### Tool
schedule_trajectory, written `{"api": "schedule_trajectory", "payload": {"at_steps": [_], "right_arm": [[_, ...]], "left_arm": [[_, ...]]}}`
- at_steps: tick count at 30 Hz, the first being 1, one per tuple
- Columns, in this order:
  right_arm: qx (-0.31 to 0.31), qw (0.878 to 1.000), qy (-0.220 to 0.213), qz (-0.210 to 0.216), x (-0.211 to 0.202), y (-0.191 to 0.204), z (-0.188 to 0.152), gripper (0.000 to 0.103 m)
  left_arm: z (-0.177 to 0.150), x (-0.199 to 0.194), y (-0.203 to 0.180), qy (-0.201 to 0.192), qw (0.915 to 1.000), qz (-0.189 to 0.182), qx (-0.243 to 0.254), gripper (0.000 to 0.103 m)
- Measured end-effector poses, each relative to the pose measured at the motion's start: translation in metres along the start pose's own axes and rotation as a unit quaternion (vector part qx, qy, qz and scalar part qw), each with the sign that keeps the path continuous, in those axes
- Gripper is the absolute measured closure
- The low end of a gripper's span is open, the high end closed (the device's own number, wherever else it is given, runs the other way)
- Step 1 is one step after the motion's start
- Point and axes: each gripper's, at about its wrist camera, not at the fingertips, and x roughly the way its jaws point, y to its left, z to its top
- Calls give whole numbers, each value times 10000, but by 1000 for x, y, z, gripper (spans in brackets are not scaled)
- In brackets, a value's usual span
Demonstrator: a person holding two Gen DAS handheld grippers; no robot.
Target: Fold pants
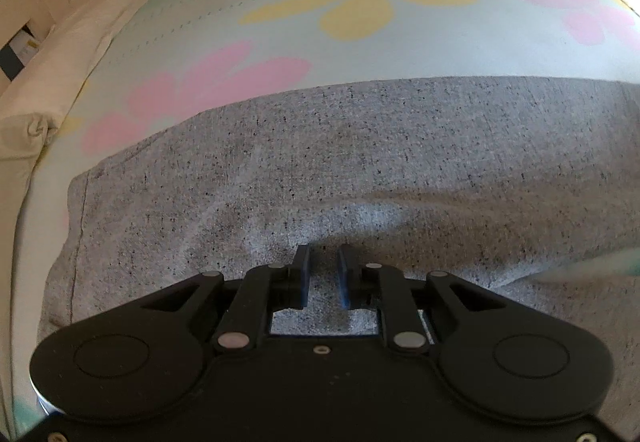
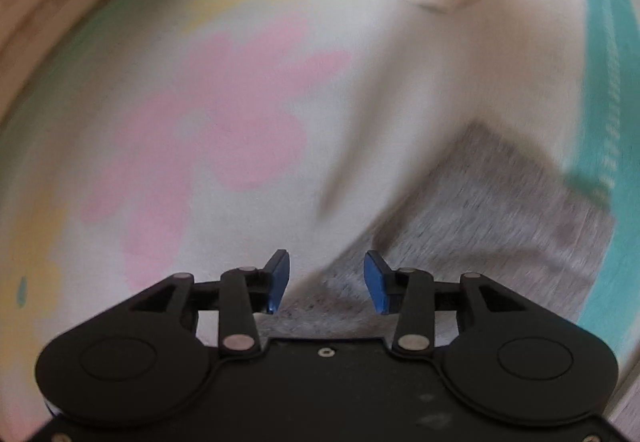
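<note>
Soft, even daylight fills both fisheye views, with no harsh glare. In the left wrist view the grey pants are fairly sharp, their speckled weave readable; a shallow fold just beyond the left gripper casts a faint shadow, and the yellow flower on the bedspread beyond the pants softens slightly. The right wrist view is heavily motion-blurred: the pants smear into streaks, the pink flower left of them has vague edges, and a dark shadow streak lies between the two. Both frames bow at the rims, corners vignetted black.
</note>
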Motion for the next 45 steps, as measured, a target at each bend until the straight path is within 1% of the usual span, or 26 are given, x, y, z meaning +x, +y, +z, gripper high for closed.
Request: {"api": "schedule_trajectory", "payload": {"at_steps": [1,2,3,4,5,6,7,8,11,13,16,17,19,22,24,27,30,31,34,37,39,43,45], "right_arm": [[-17,10000,63,-62,6,4,-2,59],[-174,9996,-41,-231,9,10,-7,59],[-451,9984,-115,-336,8,16,-12,59],[-862,9953,-112,-420,8,22,-18,60],[-1135,9926,-145,-419,5,25,-25,69],[-1242,9916,-152,-318,3,23,-30,79],[-1297,9913,-116,-172,0,18,-31,97],[-1319,9913,-25,6,-3,12,-31,99],[-1079,9931,197,422,-18,-12,-32,100],[-1044,9926,217,577,-30,-25,-33,100],[-1222,9899,143,708,-49,-43,-37,100],[-1305,9886,114,739,-57,-46,-41,100],[-1456,9860,78,811,-69,-51,-49,100],[-1565,9836,45,900,-79,-56,-60,100],[-1629,9823,0,921,-79,-57,-66,100],[-1694,9810,-25,946,-82,-64,-71,100],[-1698,9803,-61,1003,-85,-69,-75,100],[-1687,9803,-61,1023,-81,-70,-71,100],[-1659,9799,-60,1109,-85,-79,-72,100],[-1678,9788,-52,1176,-88,-86,-73,100],[-1674,9782,-54,1225,-89,-91,-73,100],[-1672,9773,-60,1303,-86,-97,-68,100],[-1669,9769,-77,1333,-87,-98,-69,100]], "left_arm": [[0,1,0,10,10000,-17,-22,78],[0,0,0,16,10000,-26,-33,78],[0,-1,1,18,10000,-43,-59,78],[-1,-1,2,18,9999,-69,-106,78],[-1,-2,3,23,9998,-97,-157,78],[-1,-4,5,22,9997,-133,-212,78],[0,-5,6,18,9995,-159,-254,77],[2,-8,8,-3,9994,-176,-290,77],[11,-16,13,-120,9995,-158,-253,77],[20,-19,17,-140,9995,-158,-230,77],[36,-20,26,-106,9987,-275,-418,77],[43,-20,29,-82,9982,-342,-483,74],[54,-20,31,-106,9976,-369,-568,64],[73,-16,28,-167,9980,-285,-532,62],[86,-10,24,-137,9984,-293,-472,62],[104,1,18,49,9982,-359,-478,56],[117,13,13,244,9964,-476,-660,54],[119,18,12,347,9953,-532,-730,53],[119,32,10,698,9902,-748,-947,53],[115,41,5,912,9868,-832,-1045,53],[114,46,2,994,9858,-814,-1080,53],[111,59,-2,1157,9842,-659,-1168,54],[109,66,1,1283,9813,-532,-1330,54]]}}
